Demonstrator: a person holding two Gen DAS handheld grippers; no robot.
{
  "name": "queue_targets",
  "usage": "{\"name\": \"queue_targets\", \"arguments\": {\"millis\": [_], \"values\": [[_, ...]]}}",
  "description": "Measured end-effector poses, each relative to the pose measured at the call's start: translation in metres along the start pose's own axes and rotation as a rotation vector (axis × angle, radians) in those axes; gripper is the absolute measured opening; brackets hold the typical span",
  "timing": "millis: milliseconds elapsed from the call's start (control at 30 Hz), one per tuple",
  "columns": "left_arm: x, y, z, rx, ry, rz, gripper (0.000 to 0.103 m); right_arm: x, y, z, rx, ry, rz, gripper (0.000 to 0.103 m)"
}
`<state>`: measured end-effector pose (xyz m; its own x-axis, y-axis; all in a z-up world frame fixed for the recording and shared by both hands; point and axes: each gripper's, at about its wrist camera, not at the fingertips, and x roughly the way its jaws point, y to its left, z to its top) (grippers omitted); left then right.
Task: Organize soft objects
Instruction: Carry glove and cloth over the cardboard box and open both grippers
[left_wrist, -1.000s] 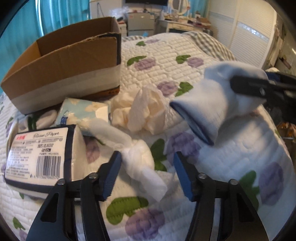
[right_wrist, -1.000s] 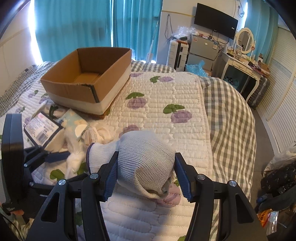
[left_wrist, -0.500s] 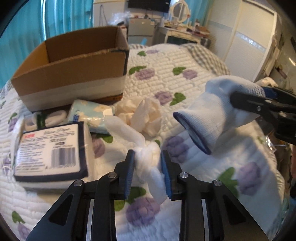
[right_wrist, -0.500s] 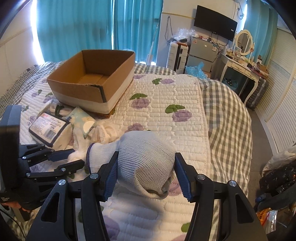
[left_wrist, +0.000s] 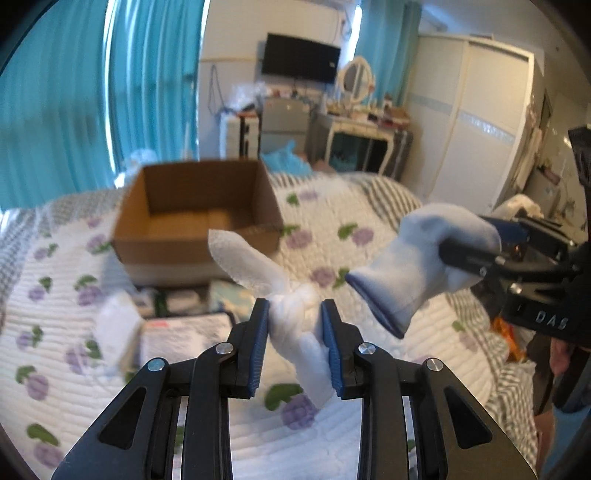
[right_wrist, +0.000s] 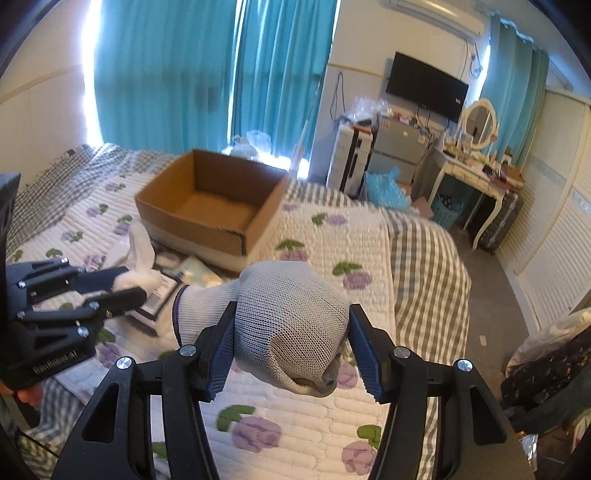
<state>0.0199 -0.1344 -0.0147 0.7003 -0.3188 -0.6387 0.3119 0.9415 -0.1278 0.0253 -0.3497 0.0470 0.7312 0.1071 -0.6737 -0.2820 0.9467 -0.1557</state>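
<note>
My left gripper (left_wrist: 294, 325) is shut on a knotted white cloth (left_wrist: 291, 310) and holds it in the air above the quilt; one end sticks up towards the box. My right gripper (right_wrist: 291, 332) is shut on a bundled grey knit glove (right_wrist: 288, 321), also held above the bed. The glove shows in the left wrist view (left_wrist: 417, 273) to the right of the cloth. The left gripper with the cloth (right_wrist: 138, 277) shows at the left of the right wrist view. An open, empty cardboard box (left_wrist: 195, 218) (right_wrist: 214, 206) stands on the bed beyond both.
Tissue packs (left_wrist: 184, 332) and other small soft items (right_wrist: 192, 267) lie on the quilt in front of the box. The bed's right edge drops to the floor (right_wrist: 491, 295). A dressing table (right_wrist: 476, 177) and drawers stand beyond.
My left gripper closed on the white cloth and lifted it off the quilt. Both grippers have risen, so the box now appears lower and its inside shows.
</note>
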Motion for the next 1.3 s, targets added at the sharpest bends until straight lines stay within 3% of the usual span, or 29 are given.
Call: {"name": "queue_targets", "arguments": {"millis": [300, 567, 800, 1000, 1067, 1167, 1233, 1267, 1300], "values": [[-0.051, 0.037, 0.032, 0.009, -0.126, 0.069, 0.028, -0.023, 0.043, 0.043, -0.031, -0.108, 0.03, 0.057], [-0.035, 0.084, 0.076, 0.026, -0.171, 0.156, 0.028, 0.012, 0.071, 0.105, -0.054, -0.173, 0.05, 0.057], [0.015, 0.112, 0.105, 0.057, -0.162, 0.185, 0.028, 0.105, 0.081, 0.152, -0.052, -0.14, 0.071, 0.057], [0.084, 0.135, 0.108, 0.056, -0.084, 0.177, 0.028, 0.195, 0.081, 0.159, -0.013, -0.053, 0.143, 0.057], [0.106, 0.144, 0.104, 0.051, -0.055, 0.168, 0.029, 0.215, 0.082, 0.156, -0.011, -0.04, 0.129, 0.057], [0.126, 0.149, 0.099, 0.061, -0.032, 0.157, 0.033, 0.233, 0.07, 0.148, 0.015, -0.032, 0.132, 0.063], [0.133, 0.149, 0.098, 0.068, -0.021, 0.16, 0.04, 0.239, 0.064, 0.147, 0.055, -0.052, 0.141, 0.08], [0.136, 0.151, 0.097, 0.067, -0.015, 0.171, 0.052, 0.238, 0.06, 0.143, 0.07, -0.061, 0.14, 0.089], [0.138, 0.151, 0.096, 0.061, -0.01, 0.183, 0.064, 0.235, 0.057, 0.143, 0.089, -0.079, 0.138, 0.09]]}}
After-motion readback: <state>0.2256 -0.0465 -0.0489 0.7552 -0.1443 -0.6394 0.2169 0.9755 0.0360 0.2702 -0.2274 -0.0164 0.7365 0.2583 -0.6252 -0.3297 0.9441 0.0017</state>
